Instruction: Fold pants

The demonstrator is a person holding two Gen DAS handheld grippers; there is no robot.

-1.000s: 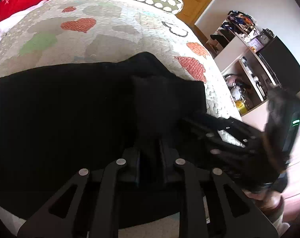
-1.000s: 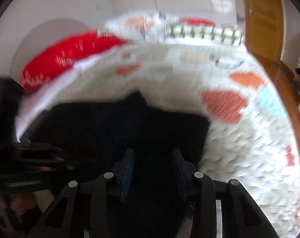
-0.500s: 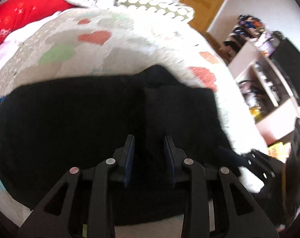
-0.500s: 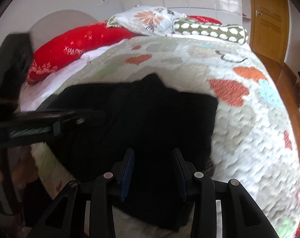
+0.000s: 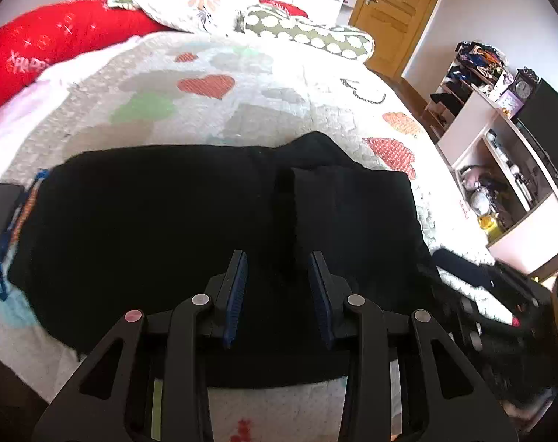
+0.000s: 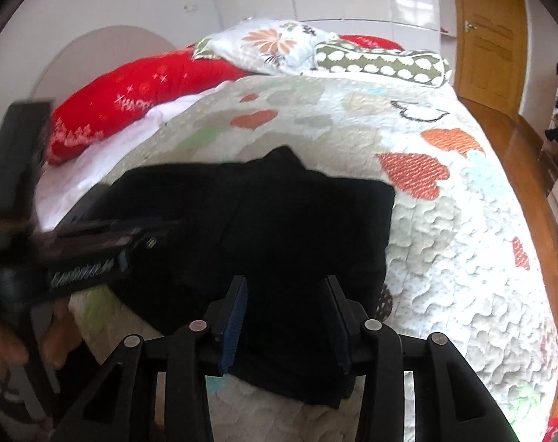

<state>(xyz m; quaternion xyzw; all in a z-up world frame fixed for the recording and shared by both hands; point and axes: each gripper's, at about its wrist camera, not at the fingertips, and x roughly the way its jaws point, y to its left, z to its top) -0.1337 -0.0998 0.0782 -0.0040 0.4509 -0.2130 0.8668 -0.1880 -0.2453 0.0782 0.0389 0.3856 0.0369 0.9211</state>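
— Across the bed's (image 5: 316, 73) near edge, what lies there?
— Black pants (image 5: 205, 221), soft, folded into a broad slab on the quilted, heart-patterned cover.
— Claws?
— Left claw (image 5: 277, 291) has just been opening, nothing between its blue pads; a second ago it pinched cloth. Right claw (image 6: 288, 309) apart, empty. Shelves (image 5: 500, 169) stand right.

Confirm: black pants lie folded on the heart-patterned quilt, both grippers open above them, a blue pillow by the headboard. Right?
Not quite: the long pillow is red, not blue, as the right wrist view shows. The black pants do lie folded on the heart-patterned quilt, with left gripper and right gripper open.
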